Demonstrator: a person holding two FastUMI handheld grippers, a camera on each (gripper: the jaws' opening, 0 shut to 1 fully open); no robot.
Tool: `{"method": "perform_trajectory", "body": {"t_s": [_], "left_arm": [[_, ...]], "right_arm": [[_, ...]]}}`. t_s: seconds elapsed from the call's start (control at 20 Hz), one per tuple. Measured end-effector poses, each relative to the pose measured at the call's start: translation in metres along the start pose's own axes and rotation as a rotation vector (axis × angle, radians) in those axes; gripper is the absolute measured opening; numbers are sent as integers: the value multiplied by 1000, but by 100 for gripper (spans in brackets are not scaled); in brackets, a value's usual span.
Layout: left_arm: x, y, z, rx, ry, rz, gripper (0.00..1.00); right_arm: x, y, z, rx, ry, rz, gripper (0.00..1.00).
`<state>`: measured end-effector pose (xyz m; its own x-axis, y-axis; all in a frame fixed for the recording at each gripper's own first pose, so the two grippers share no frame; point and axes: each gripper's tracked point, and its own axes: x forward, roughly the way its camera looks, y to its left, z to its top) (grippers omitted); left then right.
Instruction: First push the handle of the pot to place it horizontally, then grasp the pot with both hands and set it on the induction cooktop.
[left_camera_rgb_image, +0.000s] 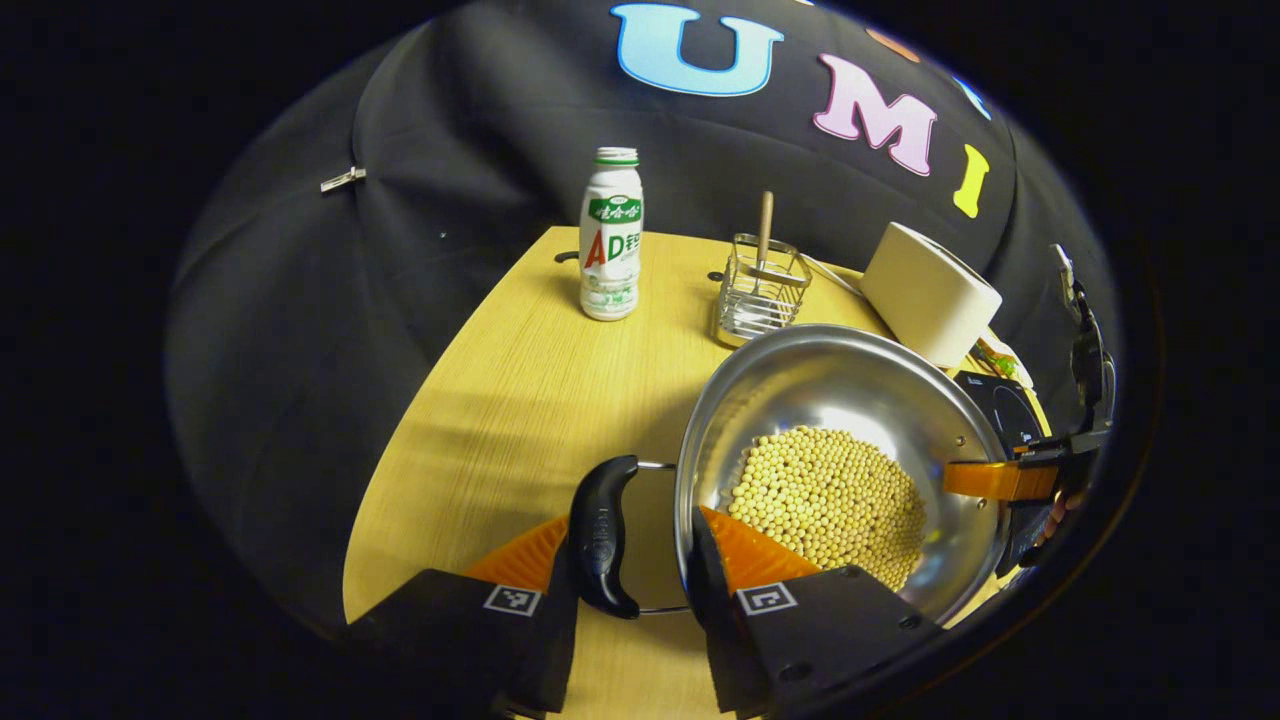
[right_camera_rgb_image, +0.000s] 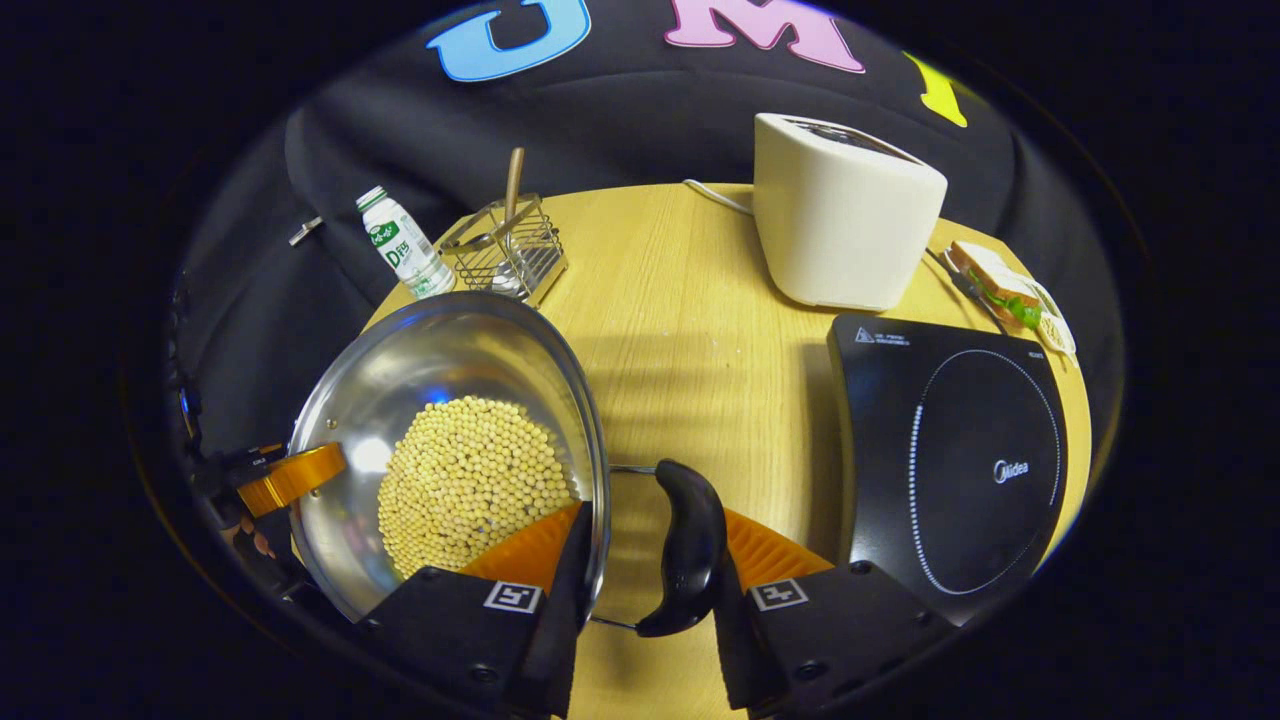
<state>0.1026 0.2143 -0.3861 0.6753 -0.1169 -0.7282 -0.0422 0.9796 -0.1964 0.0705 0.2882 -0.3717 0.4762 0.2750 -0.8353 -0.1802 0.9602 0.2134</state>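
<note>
A steel pot (left_camera_rgb_image: 850, 400) (right_camera_rgb_image: 420, 370) half full of pale beans sits on the wooden table (left_camera_rgb_image: 520, 400), left of the black induction cooktop (right_camera_rgb_image: 950, 460). Its two black handles lie level, out to either side. My left gripper (left_camera_rgb_image: 630, 560) is open and straddles one handle (left_camera_rgb_image: 602, 535): the outer finger (left_camera_rgb_image: 520, 560) touches it, and a gap remains on the pot side. My right gripper (right_camera_rgb_image: 650, 560) is open and straddles the other handle (right_camera_rgb_image: 688, 545) the same way. Each gripper also shows at the pot's far rim in the other's view: the right gripper (left_camera_rgb_image: 1000, 480), the left gripper (right_camera_rgb_image: 290, 478).
A white bottle (left_camera_rgb_image: 611, 235) (right_camera_rgb_image: 405, 245) and a wire rack (left_camera_rgb_image: 760, 290) (right_camera_rgb_image: 505, 255) holding a wooden-handled utensil stand behind the pot. A white toaster (right_camera_rgb_image: 840, 225) (left_camera_rgb_image: 930, 290) stands behind the cooktop, and a sandwich (right_camera_rgb_image: 1005, 290) lies to its right near the table edge.
</note>
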Motion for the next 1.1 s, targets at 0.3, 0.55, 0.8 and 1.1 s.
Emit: {"method": "perform_trajectory", "body": {"t_s": [0.3,0.55,0.8,1.1], "left_arm": [[-25,-52,11,5,-1,-17,56],[-47,-109,22,23,17,-30,56],[-54,-185,22,50,13,-57,56],[-38,-286,28,77,25,-93,56]], "right_arm": [[-43,-41,15,-8,-41,-5,60],[-80,-91,18,15,-58,-4,60],[-110,-162,23,42,-81,-22,60],[-130,-257,26,69,-94,-57,60]]}}
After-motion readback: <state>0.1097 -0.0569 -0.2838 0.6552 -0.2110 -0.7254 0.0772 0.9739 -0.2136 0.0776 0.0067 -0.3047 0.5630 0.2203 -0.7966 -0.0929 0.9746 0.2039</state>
